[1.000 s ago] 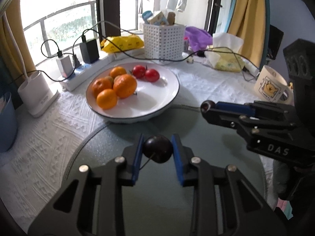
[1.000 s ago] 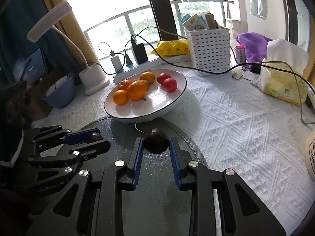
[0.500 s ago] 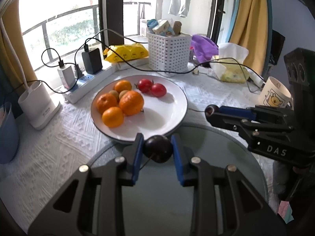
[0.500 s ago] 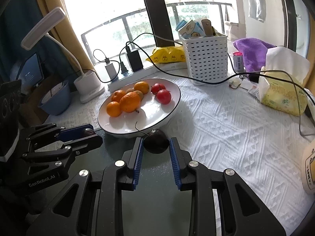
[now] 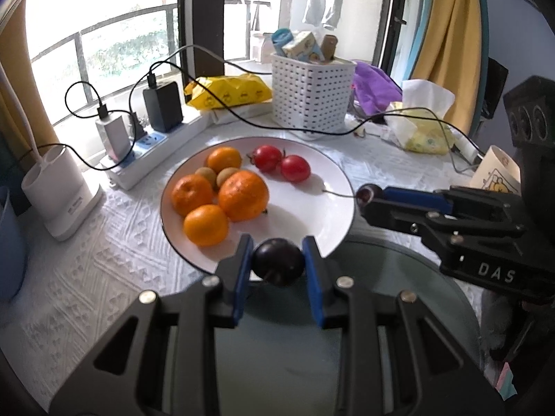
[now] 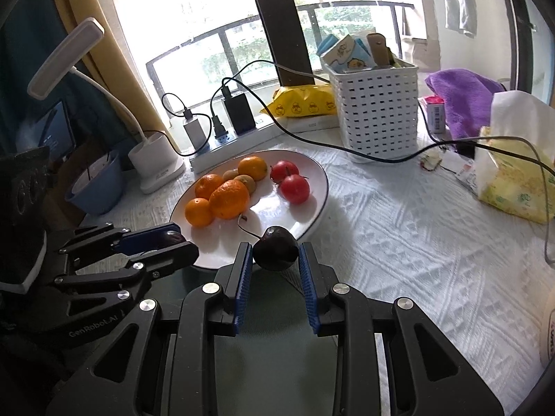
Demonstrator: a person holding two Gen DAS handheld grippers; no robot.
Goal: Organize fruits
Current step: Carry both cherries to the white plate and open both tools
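dark cherry (image 5: 278,265) pinched tight in the left gripper (image 5: 277,270) at the near rim of the plate (image 5: 333,228), oranges (image 5: 222,197) far left. right gripper (image 6: 274,263) clamps another cherry (image 6: 276,248) beside it; let go too near the edge and either could roll off.

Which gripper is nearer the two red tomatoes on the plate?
Right. The right gripper is at the plate rim nearest the tomatoes; the left gripper is at the rim beside the oranges, farther off.
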